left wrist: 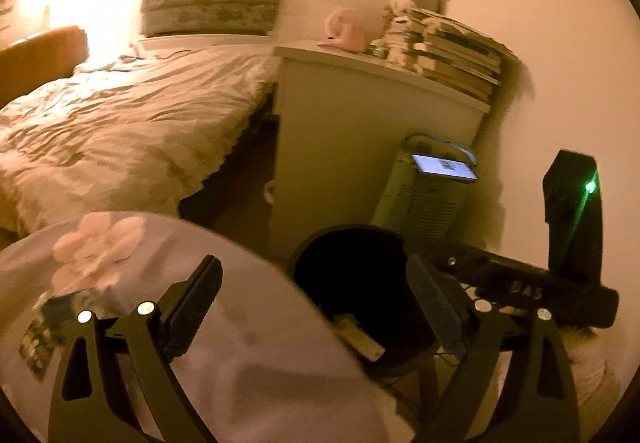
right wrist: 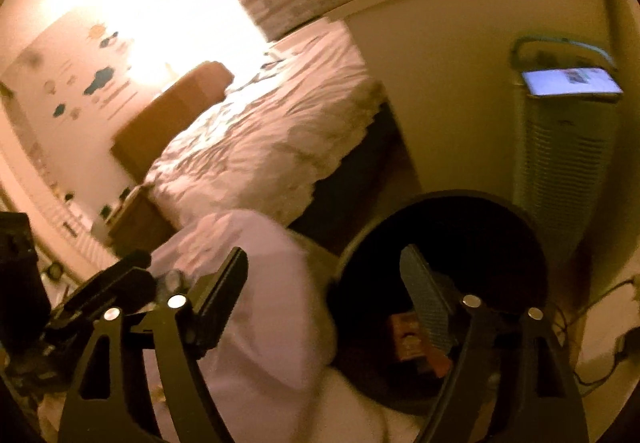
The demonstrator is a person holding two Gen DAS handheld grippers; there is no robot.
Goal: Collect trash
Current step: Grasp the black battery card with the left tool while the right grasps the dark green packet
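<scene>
Left wrist view: the left gripper (left wrist: 316, 303) is spread wide and empty, near the black bin (left wrist: 352, 283), right of a round table (left wrist: 248, 343). The right gripper (right wrist: 324, 295) is likewise released; trash (right wrist: 412, 343) lies inside the bin (right wrist: 440, 243).

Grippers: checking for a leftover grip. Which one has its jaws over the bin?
The right gripper: its open, empty jaws frame the black bin; the left gripper's reach it less.

Bed (left wrist: 120, 115), cabinet (left wrist: 360, 131), books (left wrist: 452, 55), perhaps heater (left wrist: 424, 195).
</scene>
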